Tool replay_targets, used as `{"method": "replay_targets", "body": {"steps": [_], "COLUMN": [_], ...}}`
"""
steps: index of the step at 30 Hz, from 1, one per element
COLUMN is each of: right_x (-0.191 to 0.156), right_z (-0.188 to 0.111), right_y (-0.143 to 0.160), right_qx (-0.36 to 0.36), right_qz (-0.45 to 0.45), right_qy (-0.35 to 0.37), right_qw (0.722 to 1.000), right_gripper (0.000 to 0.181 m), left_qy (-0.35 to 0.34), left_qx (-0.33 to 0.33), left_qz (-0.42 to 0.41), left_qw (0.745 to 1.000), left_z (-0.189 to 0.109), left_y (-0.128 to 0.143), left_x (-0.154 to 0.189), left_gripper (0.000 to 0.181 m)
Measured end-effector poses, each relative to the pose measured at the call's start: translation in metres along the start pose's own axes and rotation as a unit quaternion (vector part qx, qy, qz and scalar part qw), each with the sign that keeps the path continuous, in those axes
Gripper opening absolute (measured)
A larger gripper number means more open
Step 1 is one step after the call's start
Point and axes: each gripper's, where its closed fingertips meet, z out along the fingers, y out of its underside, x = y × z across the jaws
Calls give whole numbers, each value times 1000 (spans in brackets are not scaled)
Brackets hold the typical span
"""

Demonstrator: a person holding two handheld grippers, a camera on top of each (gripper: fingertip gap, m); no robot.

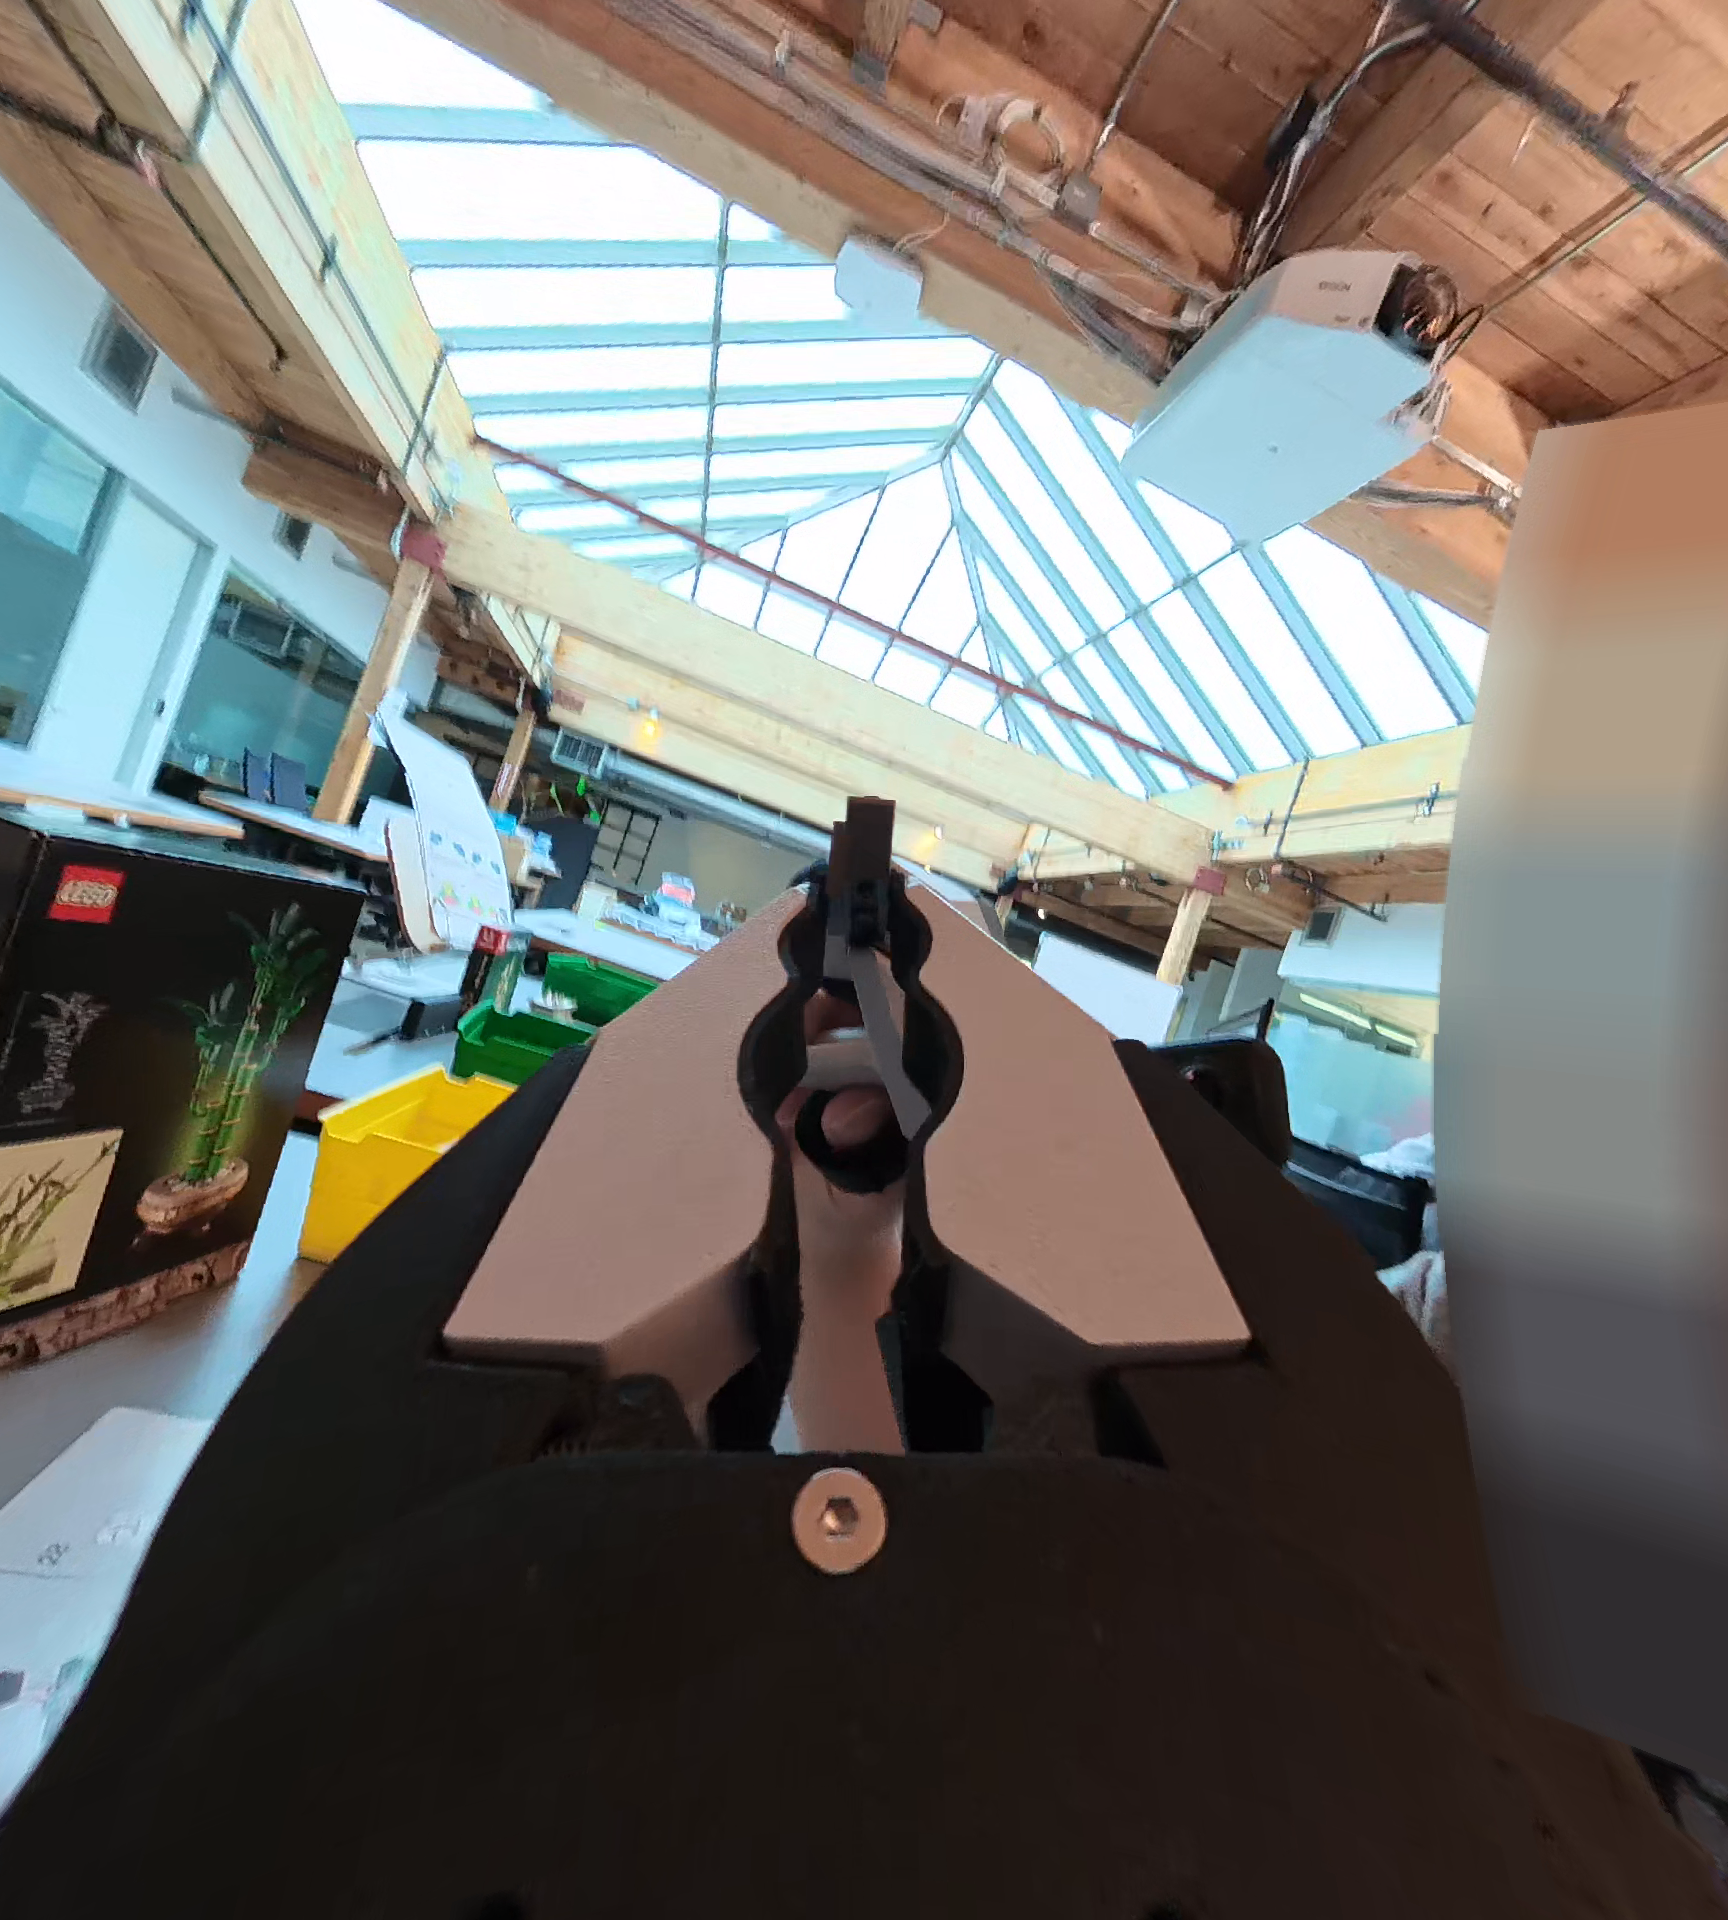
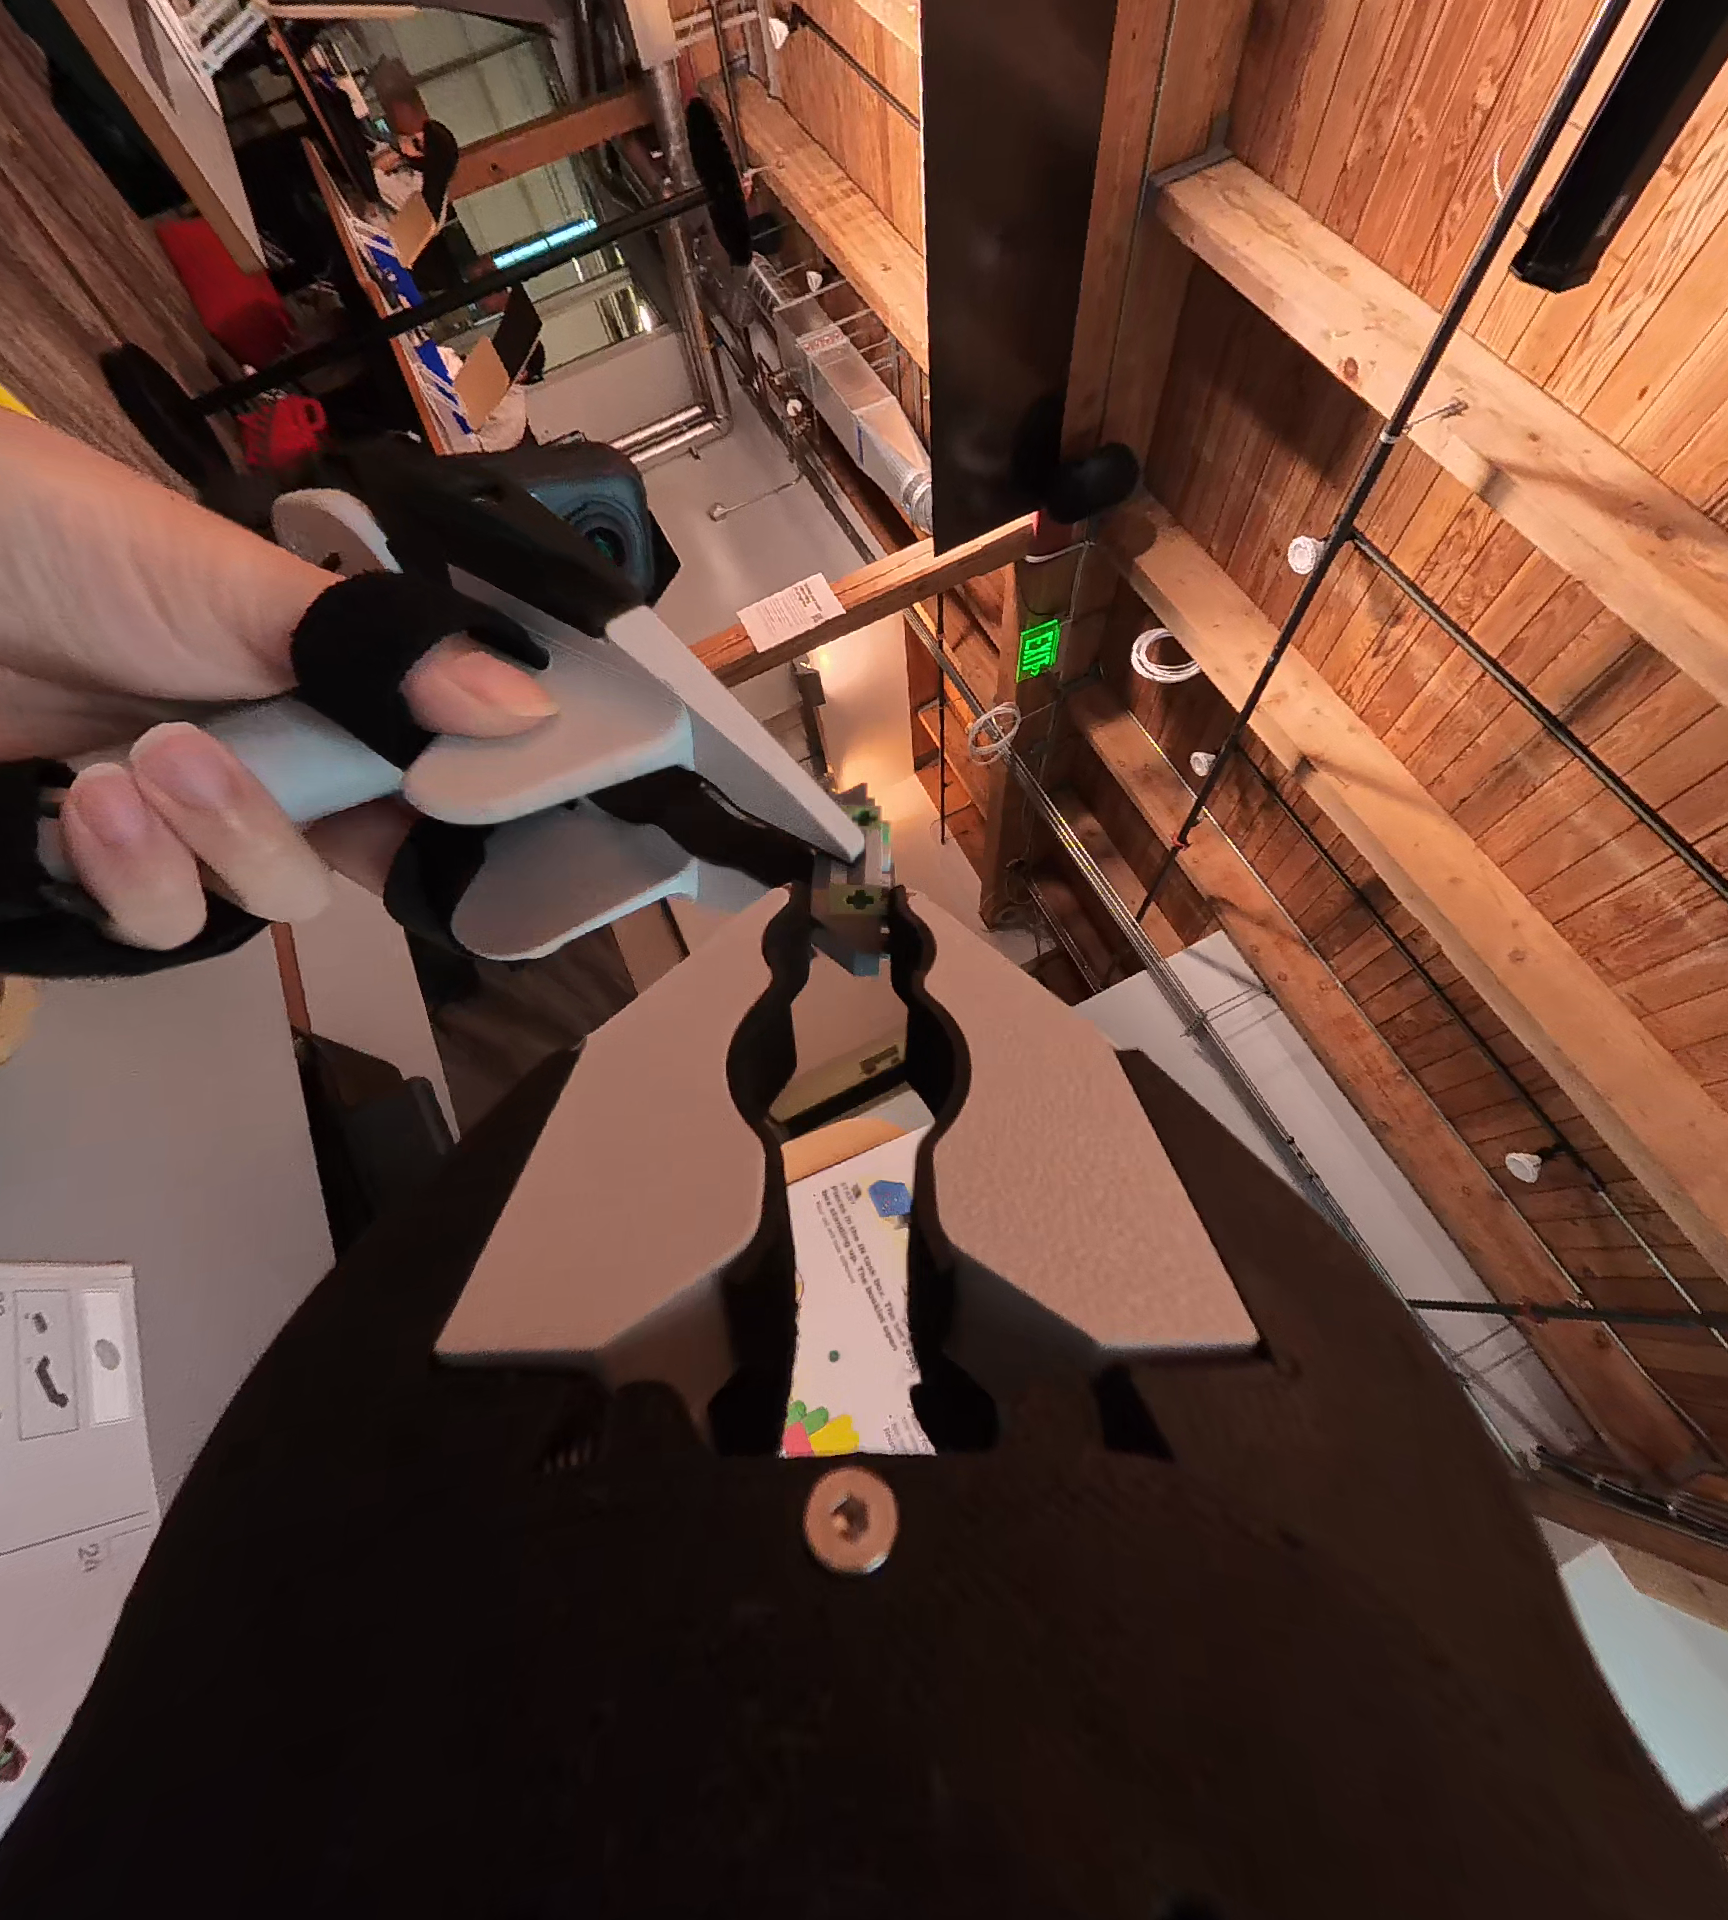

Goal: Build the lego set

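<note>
Left gripper [image 1: 855,914]: raised off the worktop and aimed up toward the skylight. Its jaws are pressed together on a small dark lego piece [image 1: 858,883], which is pinched at the very tips and stands out beyond them; a grey strip of the same piece is seen slanting back between the jaws.

Right gripper [image 2: 844,920]: likewise held in the air. A small lego assembly [image 2: 855,899] of grey and tan parts with green cross-marked faces is clamped at its fingertips.

In the right wrist view the left gripper [image 2: 844,847] is seen entering from the left, carried in a hand [image 2: 112,665] in a fingerless black glove; its tips are touching the upper side of the lego assembly, directly above the right gripper's tips.

Worktop [image 1: 60,1382]: grey. The lego set box [image 1: 101,1081], black with a bamboo picture, is stood near its far left edge. A yellow bin [image 1: 392,1143] is placed just beside the box, with green bins [image 1: 527,1023] behind it. An open instruction booklet [image 2: 3,1434] is laid on the near left part of the worktop.
</note>
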Motion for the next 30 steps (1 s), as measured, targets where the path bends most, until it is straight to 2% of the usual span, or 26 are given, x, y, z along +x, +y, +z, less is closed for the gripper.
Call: {"method": "replay_targets", "body": {"steps": [4,6,8,9,11,13,14,15,17,19,24,27,30], "right_x": [0,4,-6,-22,-67,-124,-157,-188,-242,-276,-308,-320,-324], "right_z": [1,-2,-2,1,6,8,3,-2,-19,-30,-44,-47,-46], "right_y": [-5,-13,-12,-7,3,14,24,36,50,61,68,78,91], "right_qx": [21,46,48,28,-34,-105,-150,-185,-207,-221,-207,-214,-232], "right_qz": [28,78,168,242,388,447,429,392,307,249,154,115,74], "right_qy": [-5,-15,-84,-155,-296,-404,-453,-490,-566,-607,-657,-675,-686], "right_qw": [999,996,981,957,872,791,767,757,737,722,708,697,686], "right_gripper": [20,26,25,25,23,23,18,15,12,9,8,9,10], "left_qy": [5,1,-14,-24,-41,-69,-85,-98,-118,-127,-130,-146,-133], "left_qx": [3,7,24,33,38,44,48,49,45,45,55,50,71], "left_qz": [14,25,47,63,102,142,160,176,198,211,210,227,226], "left_qw": [1000,1000,999,997,993,987,982,978,972,968,967,961,962], "left_z": [-3,-12,-30,-41,-61,-79,-86,-92,-101,-104,-109,-118,-127], "left_y": [-4,-15,-34,-46,-65,-80,-87,-91,-97,-100,-104,-107,-114], "left_x": [3,6,10,13,25,35,39,43,48,50,47,46,55], "left_gripper": [9,9,9,9,9,9,9,9,9,9,9,9,9]}}
